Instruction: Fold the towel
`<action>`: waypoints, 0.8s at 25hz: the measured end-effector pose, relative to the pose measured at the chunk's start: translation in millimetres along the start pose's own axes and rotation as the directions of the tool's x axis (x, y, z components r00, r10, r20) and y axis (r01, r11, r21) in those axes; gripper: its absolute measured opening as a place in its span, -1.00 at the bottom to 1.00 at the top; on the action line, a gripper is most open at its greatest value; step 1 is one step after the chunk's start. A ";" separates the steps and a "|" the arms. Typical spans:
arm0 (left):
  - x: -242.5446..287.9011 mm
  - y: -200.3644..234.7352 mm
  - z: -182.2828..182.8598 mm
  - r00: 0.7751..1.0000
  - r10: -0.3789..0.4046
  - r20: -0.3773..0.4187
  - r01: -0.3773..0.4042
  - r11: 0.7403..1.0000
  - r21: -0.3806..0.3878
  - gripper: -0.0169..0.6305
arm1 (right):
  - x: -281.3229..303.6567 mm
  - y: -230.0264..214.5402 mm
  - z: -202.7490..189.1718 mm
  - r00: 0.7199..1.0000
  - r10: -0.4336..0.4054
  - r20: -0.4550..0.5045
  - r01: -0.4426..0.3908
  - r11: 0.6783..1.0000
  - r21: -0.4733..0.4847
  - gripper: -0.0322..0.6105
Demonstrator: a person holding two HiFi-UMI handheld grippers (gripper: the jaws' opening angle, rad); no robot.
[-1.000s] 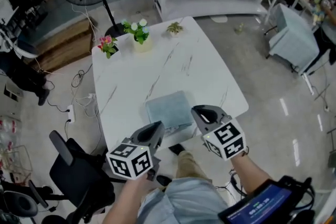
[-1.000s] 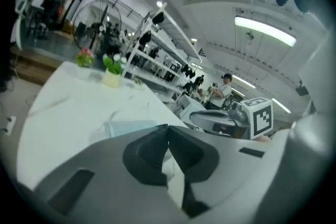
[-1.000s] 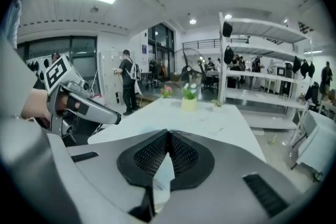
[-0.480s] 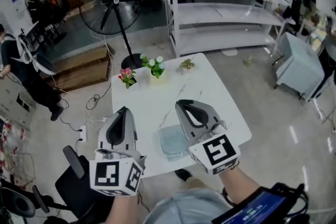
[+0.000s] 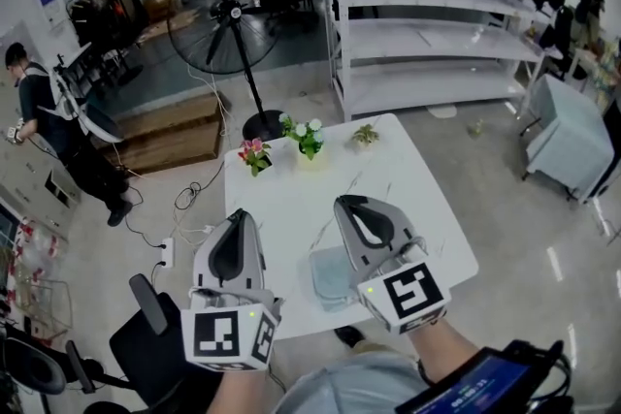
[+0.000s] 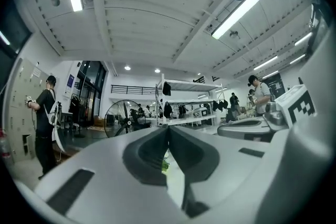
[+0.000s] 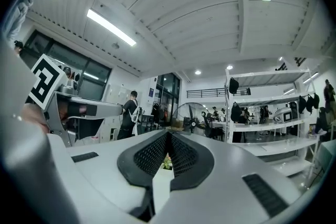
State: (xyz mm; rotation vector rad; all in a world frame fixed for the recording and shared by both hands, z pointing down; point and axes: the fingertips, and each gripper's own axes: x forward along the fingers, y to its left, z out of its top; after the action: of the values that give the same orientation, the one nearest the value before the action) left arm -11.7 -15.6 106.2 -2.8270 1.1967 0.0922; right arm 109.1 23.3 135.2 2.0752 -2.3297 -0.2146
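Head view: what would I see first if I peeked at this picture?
Two grey hand-held grippers with black-and-white marker cubes fill the front: the left hand-held gripper and the right hand-held gripper, both shut and empty, over the near side of the white table. A folded blue-grey towel lies partly hidden under the right one. Little flower pots stand at the table's far edge, with a big black fan on the floor behind.

left gripper (image 6: 168, 128): jaws together, empty | fan (image 6: 122, 118) beyond | right gripper (image 6: 257, 127) beside
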 end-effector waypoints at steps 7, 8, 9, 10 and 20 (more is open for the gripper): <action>-2.9 1.1 3.4 1.000 0.011 0.009 -0.011 1.000 0.014 -0.92 | 1.2 3.8 5.3 1.000 0.009 0.022 -0.009 1.000 0.006 -0.85; -3.2 0.9 3.4 1.000 0.011 0.009 -0.011 1.000 0.015 -0.92 | 0.9 4.4 5.4 1.000 0.010 0.023 -0.011 1.000 0.008 -0.85; -3.4 0.8 3.3 1.000 0.012 0.010 -0.012 1.000 0.015 -0.92 | 0.8 5.3 5.6 1.000 0.013 0.025 -0.013 1.000 0.008 -0.85; -3.7 0.8 3.2 1.000 0.014 0.010 -0.014 1.000 0.015 -0.93 | 0.7 6.4 6.0 0.999 0.016 0.027 -0.017 1.000 0.008 -0.85; -0.7 1.5 5.1 1.000 0.023 0.017 -0.023 0.999 0.024 -0.92 | 3.5 8.0 8.7 0.999 0.031 0.036 -0.031 1.000 -0.002 -0.85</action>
State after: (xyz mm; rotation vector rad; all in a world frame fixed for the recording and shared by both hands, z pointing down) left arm -13.4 -15.7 101.1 -2.7867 1.2184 0.1009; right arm 99.9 21.5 127.2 2.0502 -2.3793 -0.2560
